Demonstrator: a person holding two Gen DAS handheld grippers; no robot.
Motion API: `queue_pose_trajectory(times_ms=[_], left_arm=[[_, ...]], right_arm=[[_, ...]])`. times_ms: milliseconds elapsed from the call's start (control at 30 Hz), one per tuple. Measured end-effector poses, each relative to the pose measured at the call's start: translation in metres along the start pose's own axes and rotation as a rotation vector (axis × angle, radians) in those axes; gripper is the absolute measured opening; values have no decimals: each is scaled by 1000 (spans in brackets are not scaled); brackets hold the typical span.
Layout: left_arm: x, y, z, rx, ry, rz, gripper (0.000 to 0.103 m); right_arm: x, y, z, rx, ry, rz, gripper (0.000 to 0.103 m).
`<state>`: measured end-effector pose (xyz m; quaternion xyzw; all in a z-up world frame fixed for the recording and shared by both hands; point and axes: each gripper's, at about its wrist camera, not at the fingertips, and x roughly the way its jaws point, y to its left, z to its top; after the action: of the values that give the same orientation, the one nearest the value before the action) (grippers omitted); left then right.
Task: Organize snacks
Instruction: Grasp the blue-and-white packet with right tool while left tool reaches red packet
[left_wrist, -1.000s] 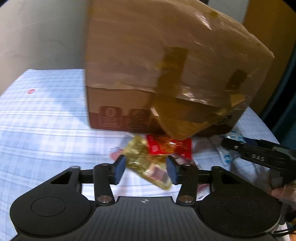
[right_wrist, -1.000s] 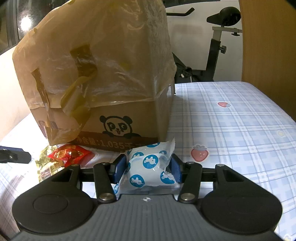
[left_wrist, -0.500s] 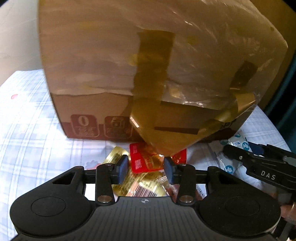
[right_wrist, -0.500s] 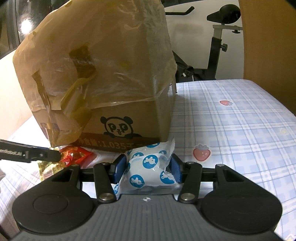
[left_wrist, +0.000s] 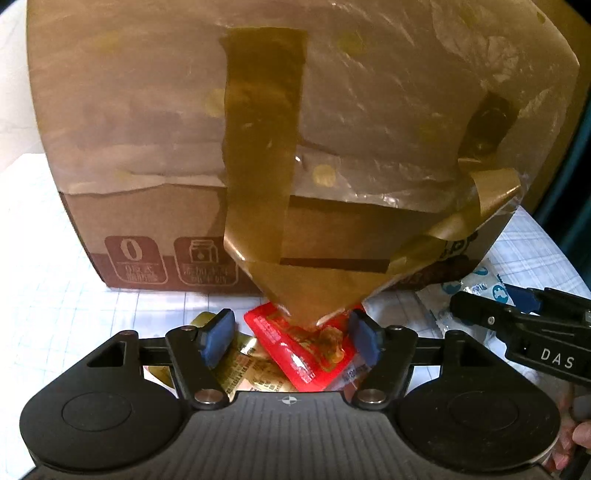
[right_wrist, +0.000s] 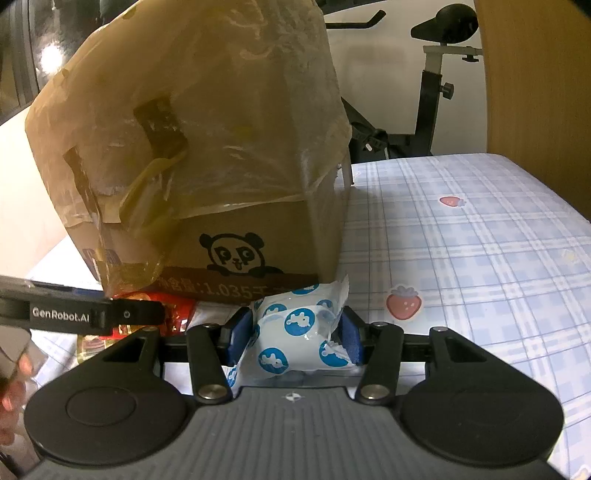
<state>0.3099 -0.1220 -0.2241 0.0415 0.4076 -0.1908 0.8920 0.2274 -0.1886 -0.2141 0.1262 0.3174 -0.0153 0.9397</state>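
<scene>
A brown cardboard box (left_wrist: 258, 155) wrapped in plastic film and tape stands on the checked cloth; it also shows in the right wrist view (right_wrist: 207, 177). My left gripper (left_wrist: 290, 338) is open around a red snack packet (left_wrist: 299, 350) lying on the cloth, with a gold packet (left_wrist: 240, 369) beside it. My right gripper (right_wrist: 291, 334) is shut on a white snack bag with blue dots (right_wrist: 295, 332), close to the box's panda side. The same bag and right gripper show at the right of the left wrist view (left_wrist: 476, 291).
The blue checked cloth with strawberry prints (right_wrist: 461, 266) spreads to the right of the box. An exercise bike (right_wrist: 428, 96) stands behind the table. A wooden panel (right_wrist: 535, 92) rises at the far right. The left gripper's body (right_wrist: 74, 314) crosses the right wrist view's left edge.
My left gripper has moved forward toward the box, from the gold packet to the red packet, and its jaws have spread wider. The right gripper has held still with its bag.
</scene>
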Motion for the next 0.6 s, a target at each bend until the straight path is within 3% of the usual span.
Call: queue_pose_trajectory(times_ms=[167, 267, 367, 433, 600], left_arm=[[-7, -6, -8, 26, -20, -15, 56], [-14, -15, -13, 53, -46, -13, 40], [-19, -12, -15, 61, -45, -13, 2], [-19, -9, -21, 48, -13, -38, 2], [-20, -5, -38, 39, 21, -19, 2]], right_arm=[[0, 0, 0, 3, 0, 2, 54], [0, 0, 0, 3, 0, 2, 54], [0, -1, 1, 9, -1, 5, 54], [0, -2, 1, 12, -1, 5, 54], [-1, -1, 0, 13, -4, 2, 54]])
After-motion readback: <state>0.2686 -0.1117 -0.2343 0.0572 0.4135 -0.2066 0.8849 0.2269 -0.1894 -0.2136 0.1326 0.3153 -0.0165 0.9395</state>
